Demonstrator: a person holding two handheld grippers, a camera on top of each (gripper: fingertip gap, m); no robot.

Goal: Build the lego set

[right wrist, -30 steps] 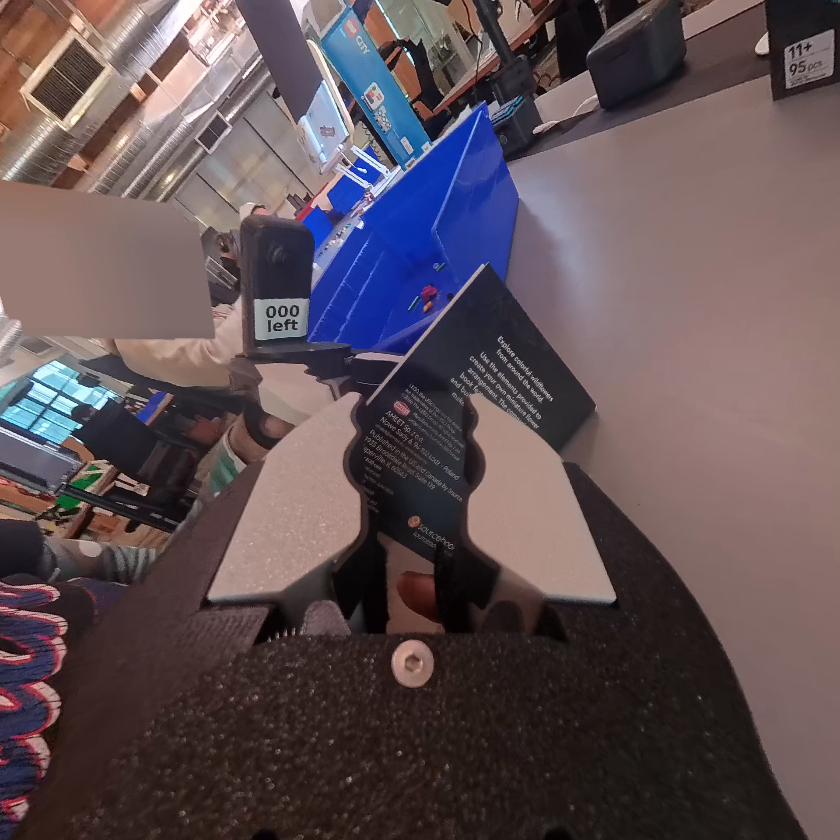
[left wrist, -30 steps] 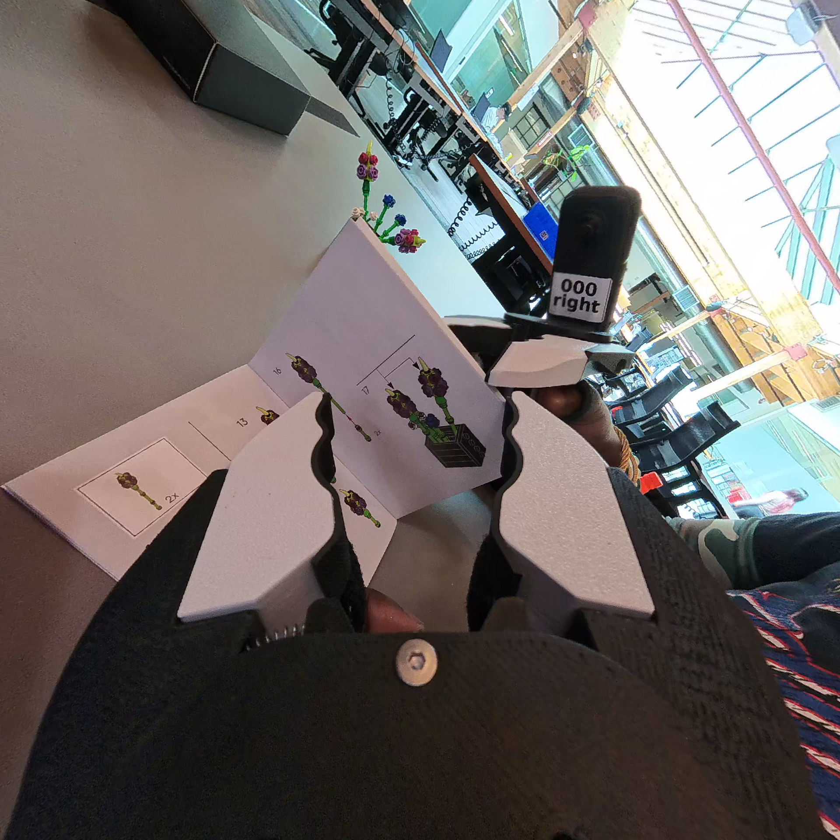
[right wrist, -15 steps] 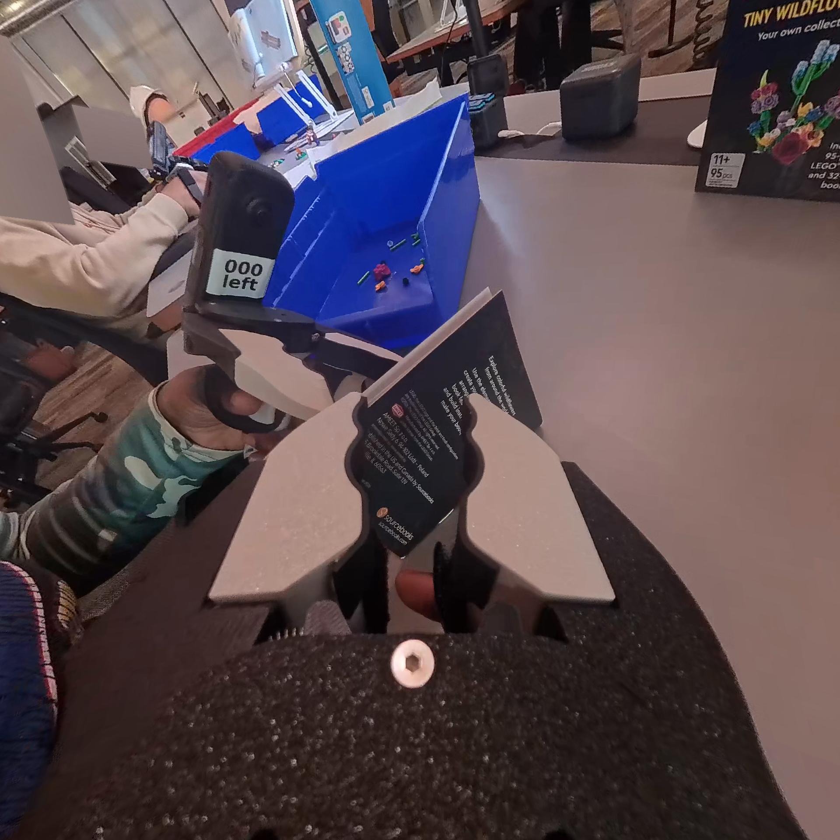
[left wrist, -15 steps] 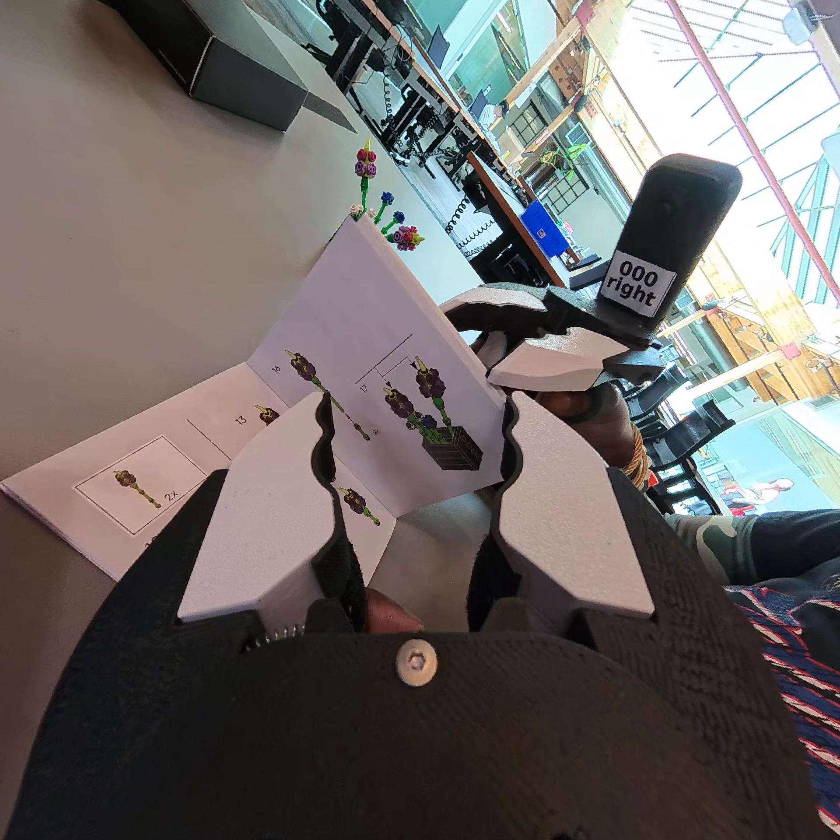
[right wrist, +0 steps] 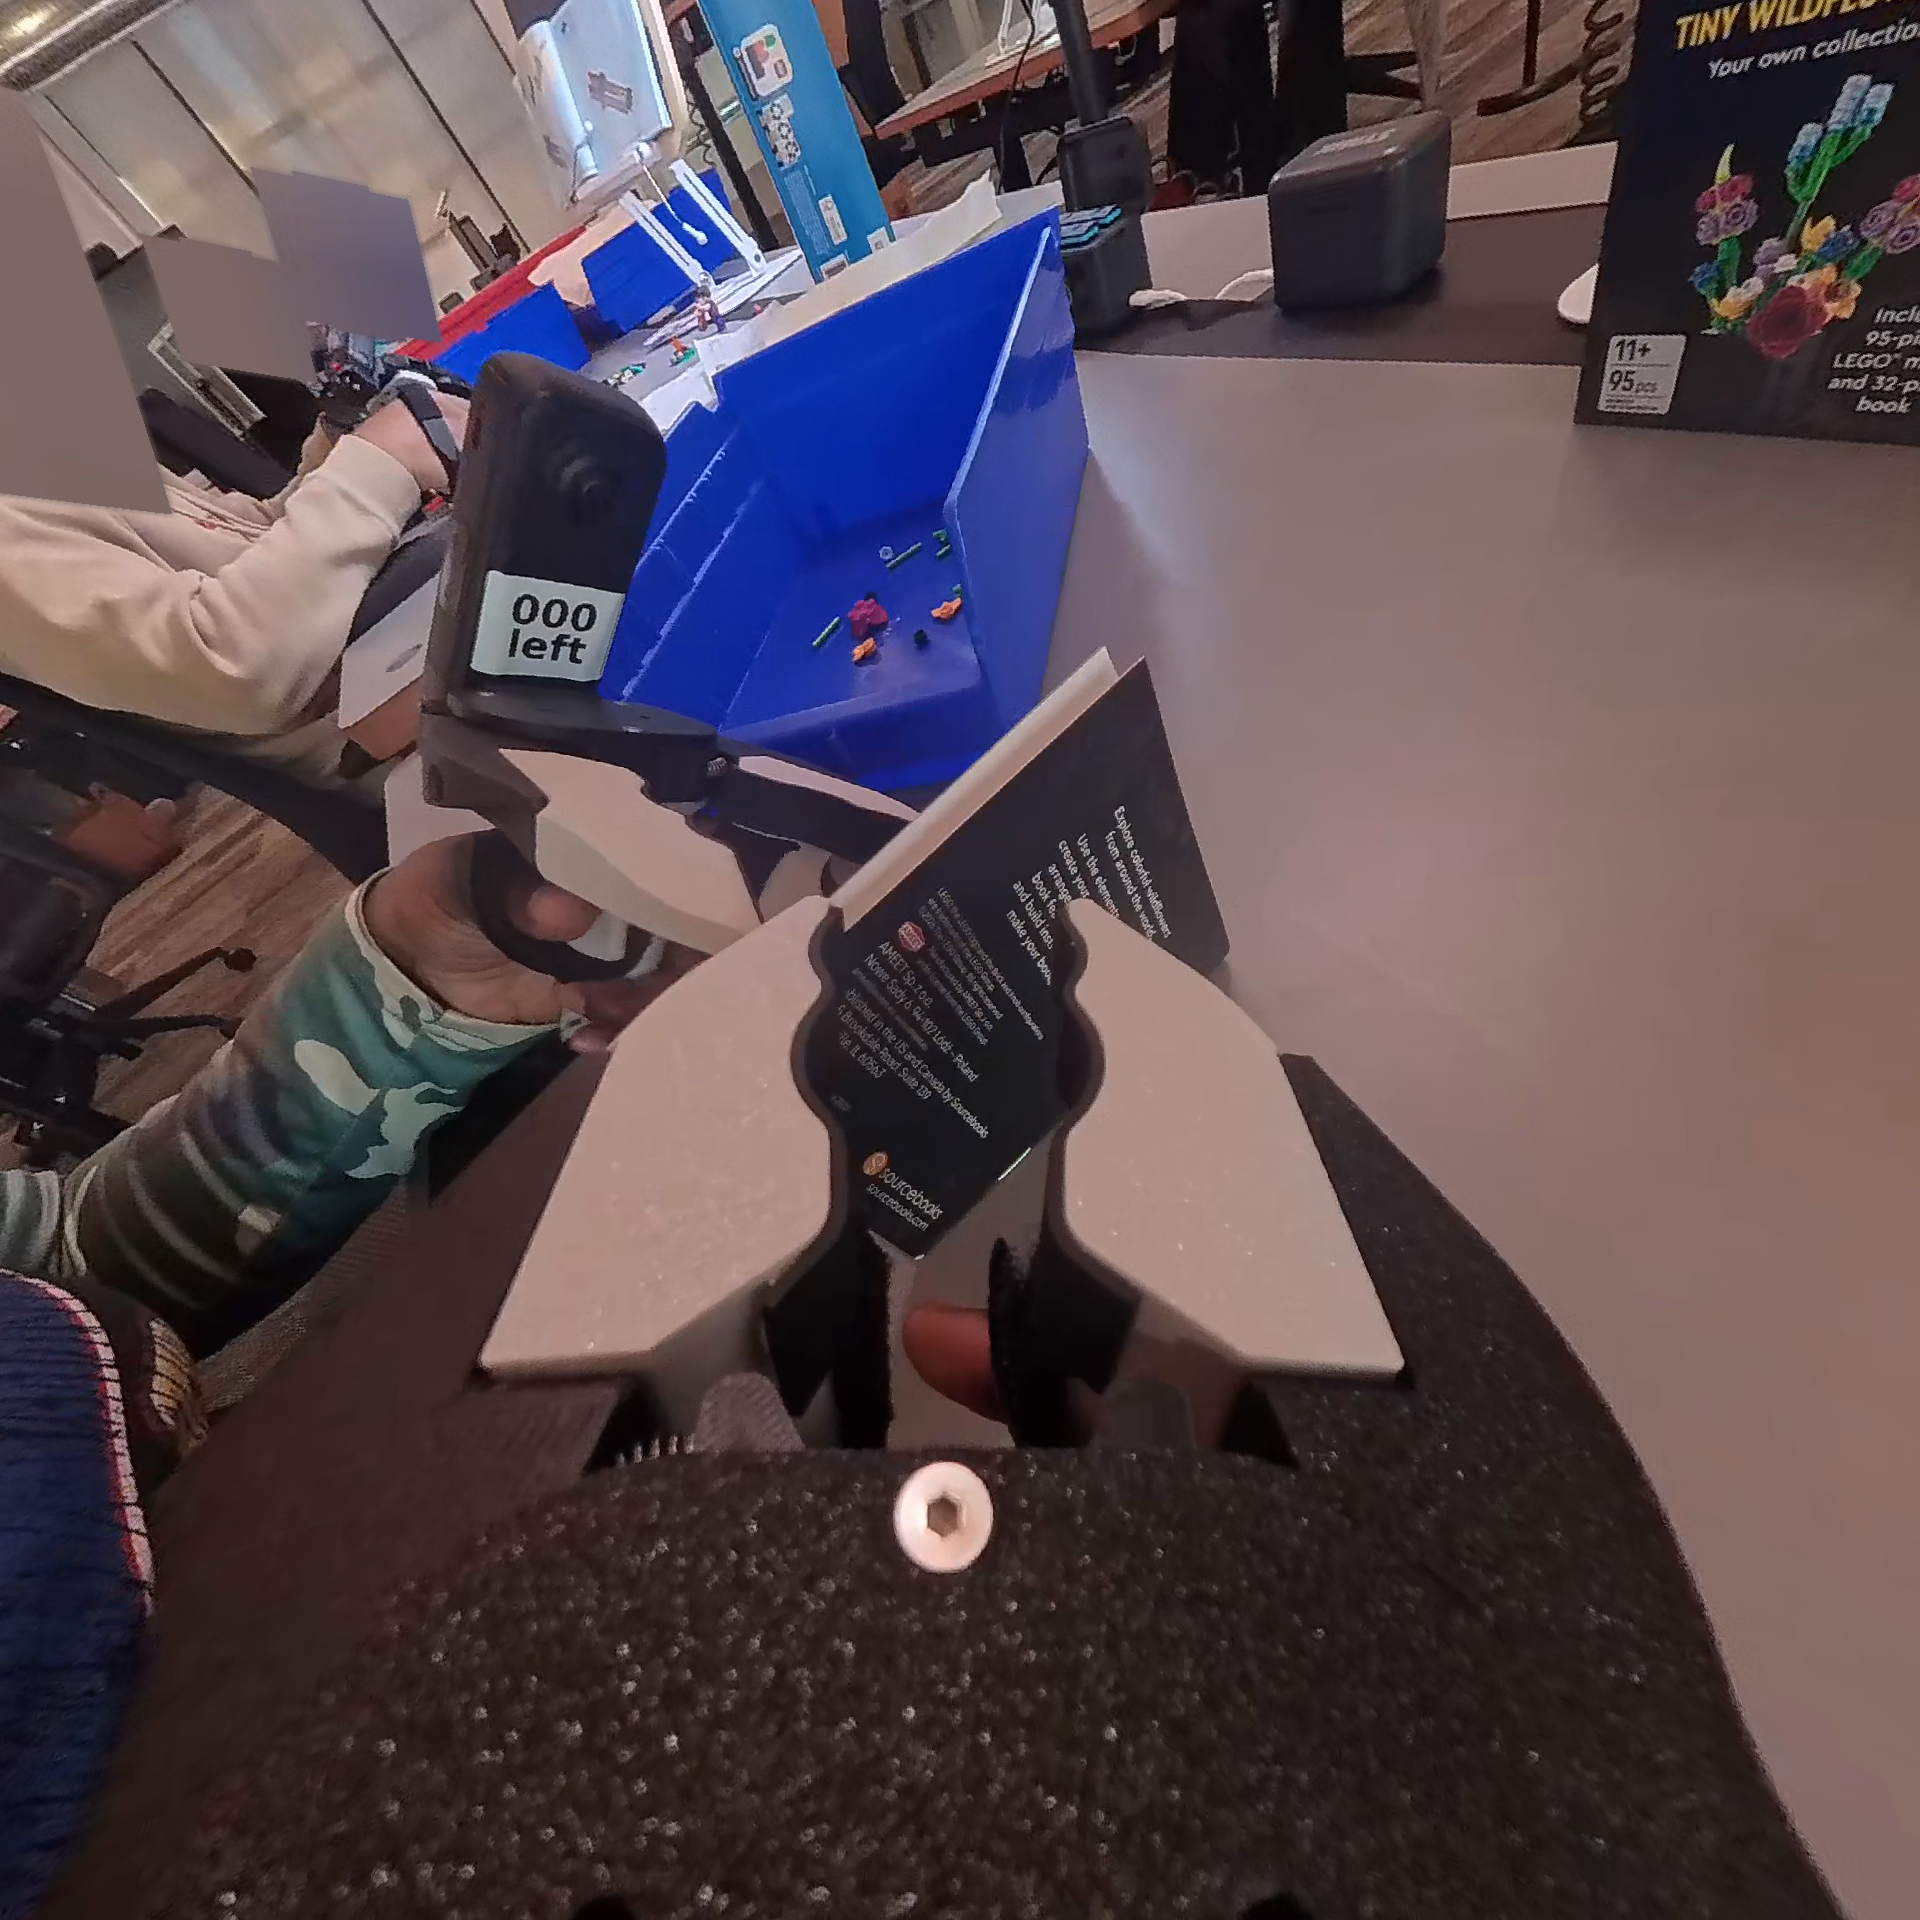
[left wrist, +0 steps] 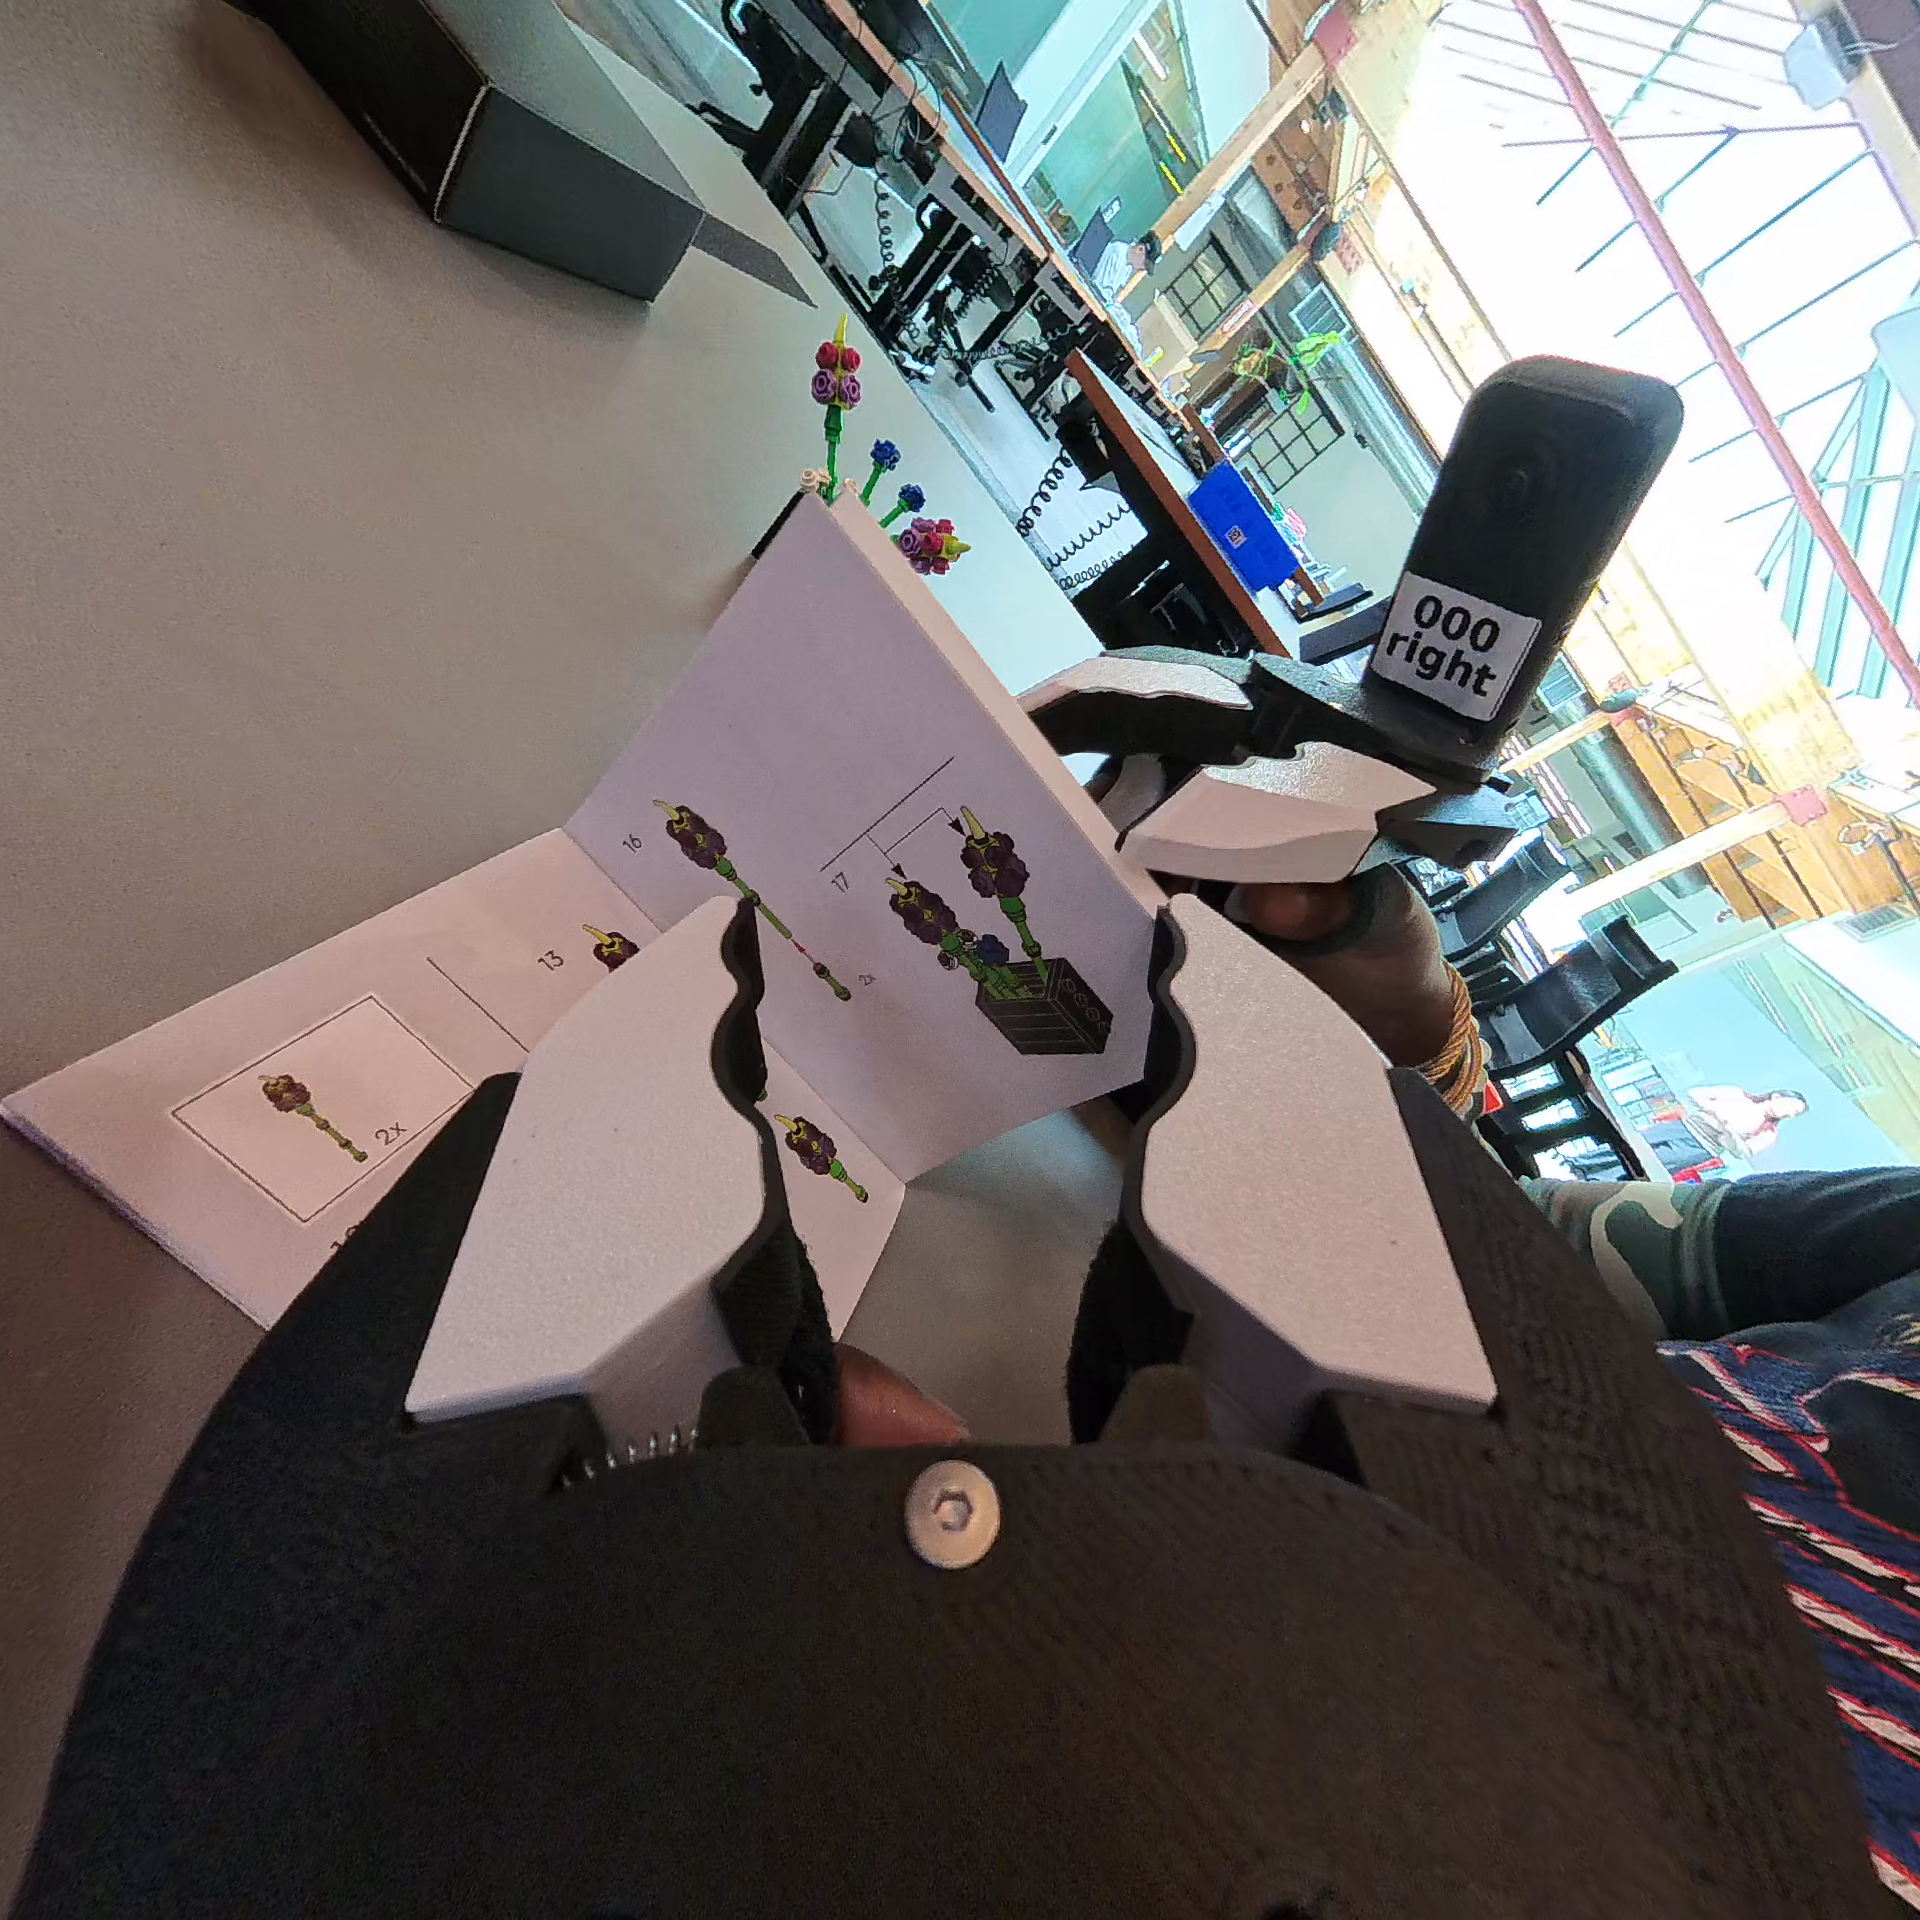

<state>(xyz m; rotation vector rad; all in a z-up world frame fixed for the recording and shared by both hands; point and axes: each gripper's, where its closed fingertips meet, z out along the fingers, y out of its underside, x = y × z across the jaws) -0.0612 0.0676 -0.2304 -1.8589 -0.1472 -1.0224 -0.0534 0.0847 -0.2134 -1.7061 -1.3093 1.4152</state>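
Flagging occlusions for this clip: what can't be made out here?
- Left wrist view: base of the lego flowers, hidden behind the raised booklet page.
- Both views: whether the right gripper touches the booklet cover.
- Right wrist view: small pieces in the blue bin, too small to identify; set box, cut off by the frame edge.

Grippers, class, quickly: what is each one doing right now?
Left gripper: open, holding nothing, facing the instruction booklet.
Right gripper: open around the booklet's raised back cover, not clamped.
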